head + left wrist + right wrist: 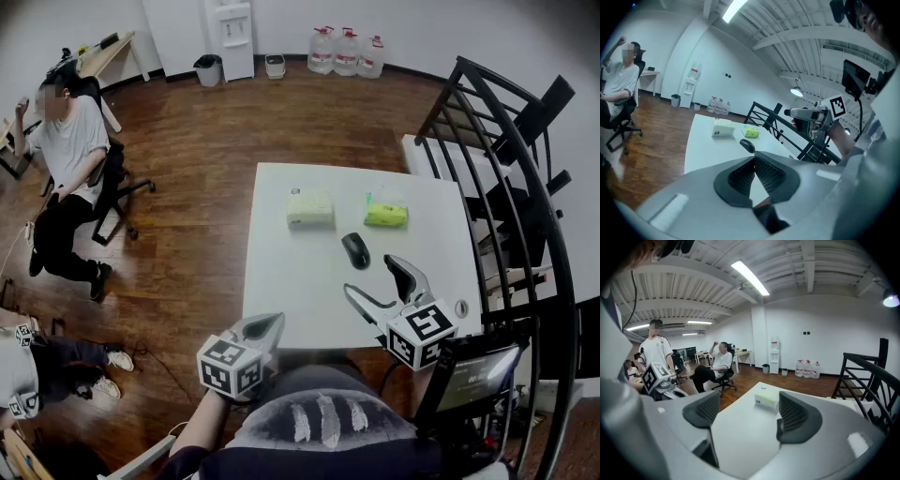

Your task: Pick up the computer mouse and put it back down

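At the bottom of the head view, nearest to us, we see the left gripper (270, 324) at the lower left, just off the near edge of the white table (291, 281). In its own view the two ribbed pads meet at their tips (753, 158), so its fingers are closed and nothing is between them.

A little further in, at the lower right of the head view, the right gripper (370, 277) is over the near part of the table. Its fingers stand wide apart. In the right gripper view (749, 401) only bare table top lies between them, and they grip nothing.

The computer mouse (355, 249) is black and lies flat on the table, near the middle of the frame, just beyond the right gripper's tips and not touching them. In the left gripper view the mouse (747, 145) shows just above the closed pads.

Behind the mouse, two packs lie side by side near the far edge of the table: a pale green pack (310, 208) to the left and a bright green pack (385, 212) to the right, well apart from each other.

A black railing (487, 141) curves along the right side of the frame. At the upper left a seated person (66, 141) is on an office chair on the wooden floor. At the top, against the wall, stand a water dispenser (234, 37) and three water bottles (347, 52).
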A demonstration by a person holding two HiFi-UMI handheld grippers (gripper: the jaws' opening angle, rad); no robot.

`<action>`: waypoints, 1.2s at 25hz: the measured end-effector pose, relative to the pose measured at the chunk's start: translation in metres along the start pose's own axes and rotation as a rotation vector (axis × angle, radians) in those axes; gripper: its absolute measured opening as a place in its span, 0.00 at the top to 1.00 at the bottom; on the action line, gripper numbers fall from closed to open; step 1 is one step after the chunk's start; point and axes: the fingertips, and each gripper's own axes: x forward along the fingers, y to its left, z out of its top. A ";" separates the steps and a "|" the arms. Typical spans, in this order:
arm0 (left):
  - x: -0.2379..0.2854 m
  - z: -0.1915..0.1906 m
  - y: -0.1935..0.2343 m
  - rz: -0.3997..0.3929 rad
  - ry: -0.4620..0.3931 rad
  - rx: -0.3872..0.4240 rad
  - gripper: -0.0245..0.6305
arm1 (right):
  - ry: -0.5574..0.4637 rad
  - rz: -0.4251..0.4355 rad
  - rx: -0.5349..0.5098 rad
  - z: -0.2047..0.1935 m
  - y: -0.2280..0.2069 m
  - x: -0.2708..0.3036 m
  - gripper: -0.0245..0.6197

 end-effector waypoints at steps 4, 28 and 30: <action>0.022 0.014 0.005 0.021 -0.010 0.007 0.94 | 0.034 -0.025 -0.026 -0.008 -0.041 0.025 0.36; 0.071 0.056 0.040 0.203 0.008 -0.031 0.94 | 0.579 -0.036 -0.030 -0.158 -0.150 0.215 0.36; 0.073 0.056 0.045 0.193 0.014 -0.028 0.94 | 0.634 -0.052 -0.032 -0.171 -0.154 0.219 0.36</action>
